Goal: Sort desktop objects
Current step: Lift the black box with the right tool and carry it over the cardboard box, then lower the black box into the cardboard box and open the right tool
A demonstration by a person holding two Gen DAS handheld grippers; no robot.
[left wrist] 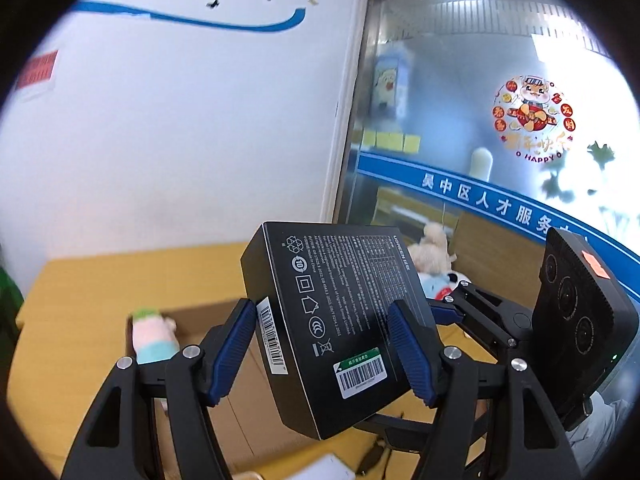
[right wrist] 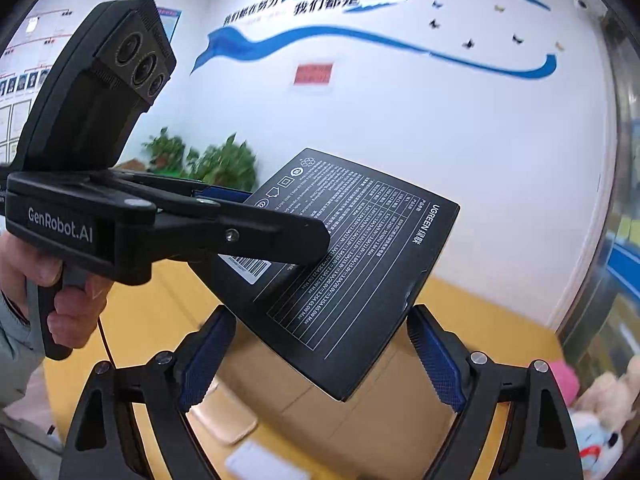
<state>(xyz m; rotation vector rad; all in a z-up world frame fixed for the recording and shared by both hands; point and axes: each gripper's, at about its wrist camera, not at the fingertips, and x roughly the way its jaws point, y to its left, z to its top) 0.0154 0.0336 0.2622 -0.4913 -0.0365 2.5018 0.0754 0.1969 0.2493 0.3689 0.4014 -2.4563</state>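
My left gripper (left wrist: 322, 354) is shut on a flat black UGREEN box (left wrist: 340, 316), held tilted in the air above the yellow table (left wrist: 80, 292). The same box (right wrist: 348, 272) shows in the right wrist view, with the left gripper (right wrist: 280, 236) clamped on its left edge. My right gripper (right wrist: 320, 360) is open; its blue pads (right wrist: 436, 364) stand on either side of the box's lower corner, apart from it. The right gripper (left wrist: 452, 308) also shows behind the box in the left wrist view.
An open cardboard box (left wrist: 240, 400) lies on the table under the black box, with a small pink and green plush (left wrist: 154, 334) at its left. Plush toys (left wrist: 434, 264) sit at the back right by a glass wall. A white flat item (right wrist: 256, 464) lies near the front.
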